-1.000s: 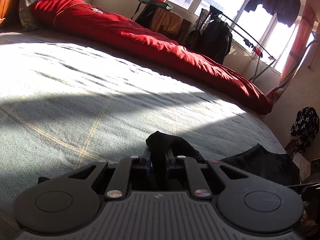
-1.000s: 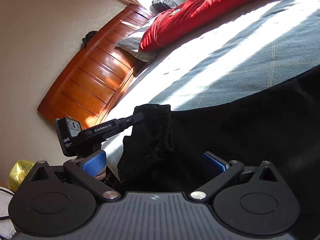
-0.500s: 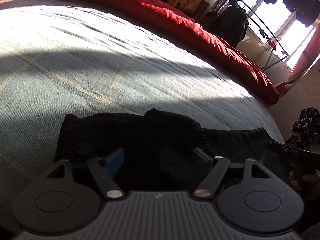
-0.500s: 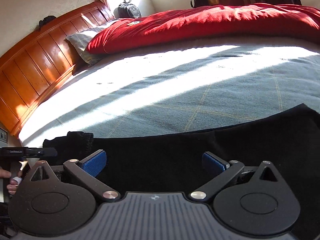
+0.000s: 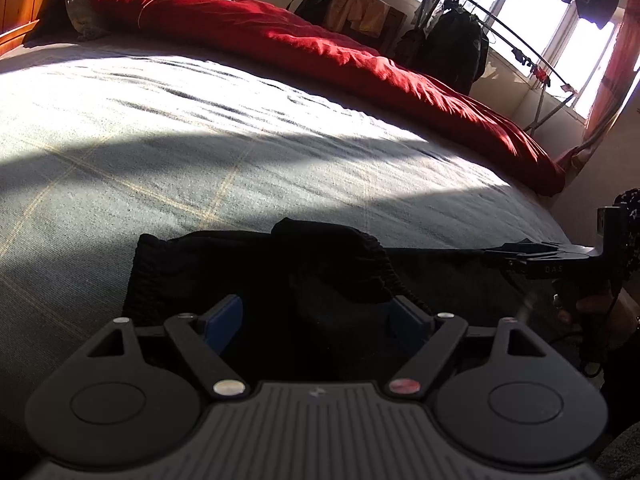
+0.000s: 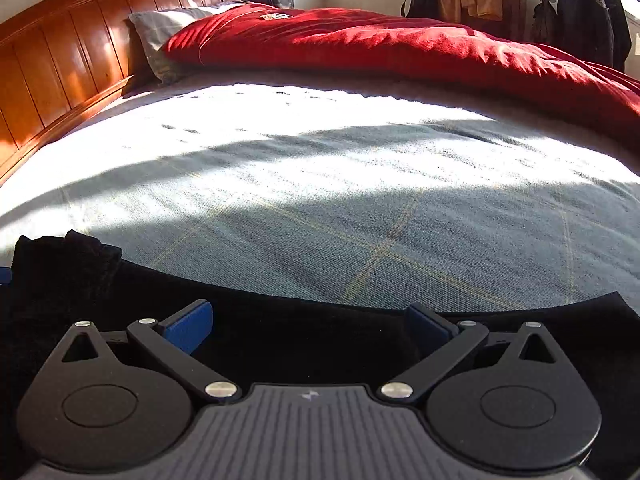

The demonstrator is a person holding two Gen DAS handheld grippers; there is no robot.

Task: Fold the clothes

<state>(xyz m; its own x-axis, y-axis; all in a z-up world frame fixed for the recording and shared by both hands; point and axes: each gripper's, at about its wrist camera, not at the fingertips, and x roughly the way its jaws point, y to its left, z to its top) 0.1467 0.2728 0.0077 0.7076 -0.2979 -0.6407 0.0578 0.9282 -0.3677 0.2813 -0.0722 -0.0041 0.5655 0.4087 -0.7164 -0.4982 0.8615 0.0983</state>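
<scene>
Left wrist view first: the left gripper (image 5: 316, 316) points down at the near edge of the bed, its jaws opening, the blue pads (image 5: 222, 320) spread well apart with nothing pressed between them. A black garment (image 5: 256, 272) lies flat on the bed directly under and ahead of those pads, its gathered elastic waistband bunched into a small hump just beyond the fingertips; the cloth lies between the pads but neither pad bears on it. Off to the right in the same view, the right gripper (image 5: 516, 258) reaches in edge-on over the same dark cloth, a hand (image 5: 592, 304) on its handle low in the shadow. From the right wrist view that gripper (image 6: 310, 326) has its jaws wide too, blue pads far apart, hovering over the black garment (image 6: 320, 340), which runs as a long dark strip across the near edge of the bed and ends in a rumpled corner at the left. Beyond the garment stretches the grey-green bedspread (image 6: 360, 208) with thin yellow crossing lines, half in bright sun and half in shade. A red duvet (image 6: 400, 44) lies heaped along the far side of the bed, with a grey pillow (image 6: 160, 36) at its head end against the wooden headboard (image 6: 68, 52). Past the bed, dark coats hang on a clothes rack (image 5: 516, 40) beside the bright windows.
</scene>
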